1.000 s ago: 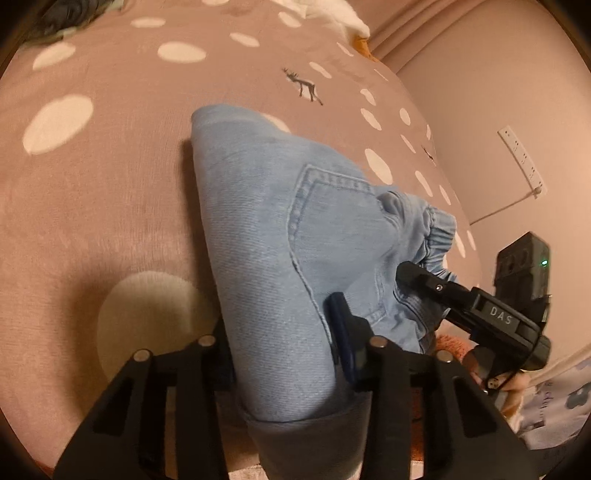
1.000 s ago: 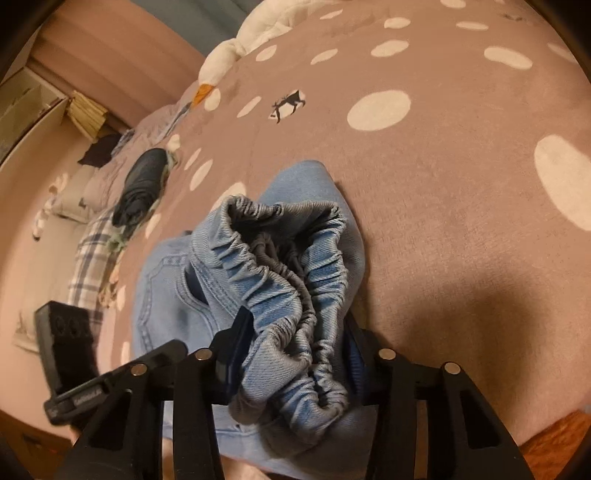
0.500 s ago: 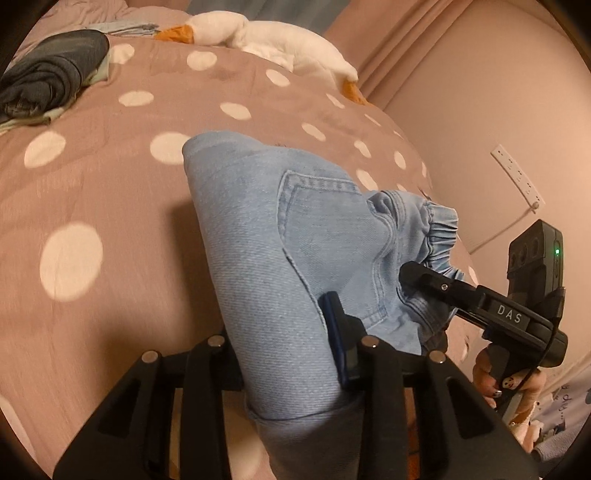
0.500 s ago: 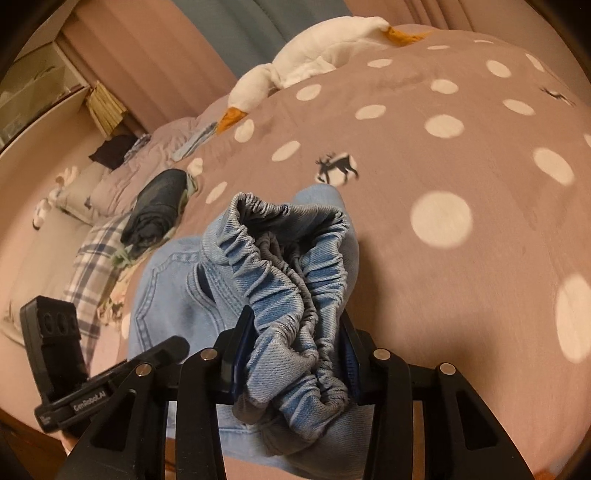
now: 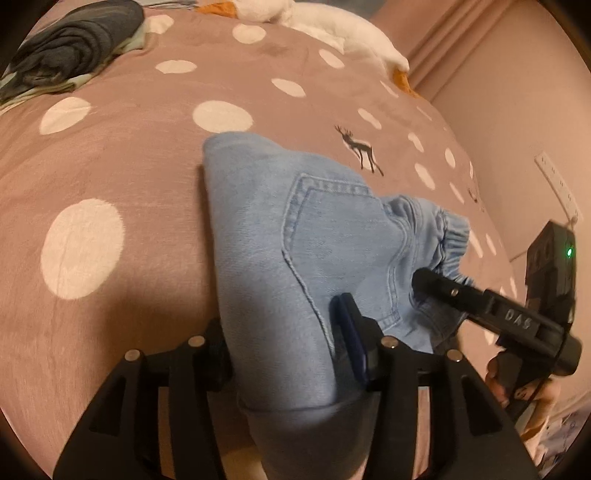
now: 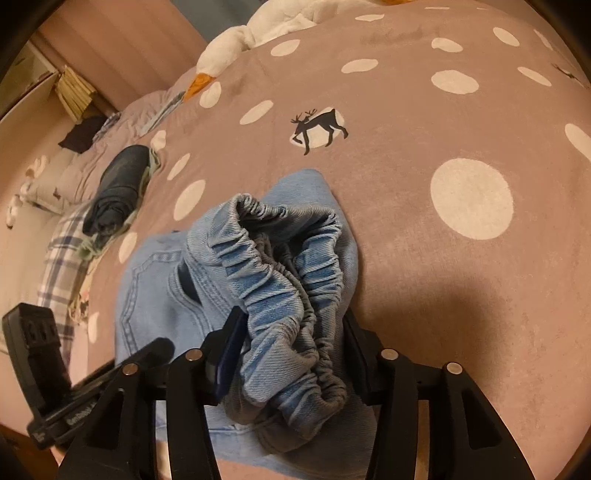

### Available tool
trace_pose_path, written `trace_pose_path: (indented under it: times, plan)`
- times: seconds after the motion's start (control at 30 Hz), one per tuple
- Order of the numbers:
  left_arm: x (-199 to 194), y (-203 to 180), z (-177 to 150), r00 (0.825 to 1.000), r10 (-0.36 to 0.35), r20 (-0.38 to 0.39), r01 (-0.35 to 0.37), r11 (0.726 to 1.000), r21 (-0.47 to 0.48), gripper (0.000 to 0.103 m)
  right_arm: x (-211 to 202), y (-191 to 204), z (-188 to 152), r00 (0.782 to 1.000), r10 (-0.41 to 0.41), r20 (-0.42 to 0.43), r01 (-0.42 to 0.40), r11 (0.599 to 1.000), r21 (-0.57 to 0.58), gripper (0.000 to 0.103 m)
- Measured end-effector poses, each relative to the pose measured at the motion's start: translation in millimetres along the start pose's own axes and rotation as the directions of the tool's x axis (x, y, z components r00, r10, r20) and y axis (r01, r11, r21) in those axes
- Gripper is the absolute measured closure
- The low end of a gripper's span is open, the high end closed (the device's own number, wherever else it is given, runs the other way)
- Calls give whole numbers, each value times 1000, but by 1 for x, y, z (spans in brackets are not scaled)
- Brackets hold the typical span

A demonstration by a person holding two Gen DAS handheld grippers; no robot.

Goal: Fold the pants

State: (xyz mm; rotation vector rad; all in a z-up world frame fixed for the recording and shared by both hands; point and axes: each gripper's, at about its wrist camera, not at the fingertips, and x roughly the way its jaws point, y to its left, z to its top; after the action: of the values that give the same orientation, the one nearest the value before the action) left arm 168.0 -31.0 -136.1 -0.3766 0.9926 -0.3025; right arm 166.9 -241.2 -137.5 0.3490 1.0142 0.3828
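Light blue denim pants (image 5: pixel 295 236) lie folded over on the pink dotted bedspread (image 5: pixel 110 155), back pocket up. My left gripper (image 5: pixel 284 347) is shut on the folded edge of the pants. My right gripper (image 6: pixel 291 343) is shut on the bunched elastic waistband (image 6: pixel 291 266). The right gripper also shows in the left wrist view (image 5: pixel 424 280) at the waistband end. The left gripper's body shows at the lower left of the right wrist view (image 6: pixel 44 369).
A dark folded garment (image 5: pixel 70 48) lies at the far left of the bed. A white plush goose (image 5: pixel 332 26) lies at the head of the bed. A wall with a power strip (image 5: pixel 557 184) runs along the right. A plaid cloth (image 6: pixel 62 251) lies beside the bed.
Both grippers have stayed shut on the pants and carried them forward over the bedspread, first lifting them, then lowering them toward the bed near the deer print.
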Motion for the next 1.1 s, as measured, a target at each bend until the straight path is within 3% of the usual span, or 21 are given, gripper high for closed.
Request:
trace_pose_path:
  times: [0.07, 0.13, 0.23, 0.4, 0.5, 0.63, 0.9, 1.1]
  plan:
    - [-13, -2, -2, 999, 18, 30, -18, 1000, -5, 50, -6, 2, 0, 999, -41, 20, 41, 999, -8, 37]
    - [-29, -7, -3, 996, 35, 81, -36, 999, 5, 29, -14, 5, 0, 996, -74, 43, 75, 997, -21, 34]
    - [-62, -19, -5, 977, 64, 205, -74, 996, 43, 12, -29, 10, 1, 991, -105, 83, 109, 993, -45, 28]
    - [-109, -37, -10, 943, 85, 322, -119, 989, 87, 0, -70, 29, -4, 977, -94, 192, 116, 988, -105, 17]
    - [-128, -44, -16, 929, 77, 362, -119, 988, 96, 1, -94, 41, -11, 962, -83, 260, 119, 984, -129, 11]
    - [-143, -47, -26, 924, 100, 368, -144, 985, 93, 1, -111, 51, -22, 947, -87, 308, 139, 979, -150, 10]
    - [-140, -42, -44, 946, 140, 291, -168, 983, 73, 1, -115, 58, -42, 916, -189, 354, 245, 962, -120, 10]
    - [-147, -46, -55, 949, 137, 284, -165, 983, 77, 1, -127, 66, -51, 910, -182, 373, 244, 962, -126, 10]
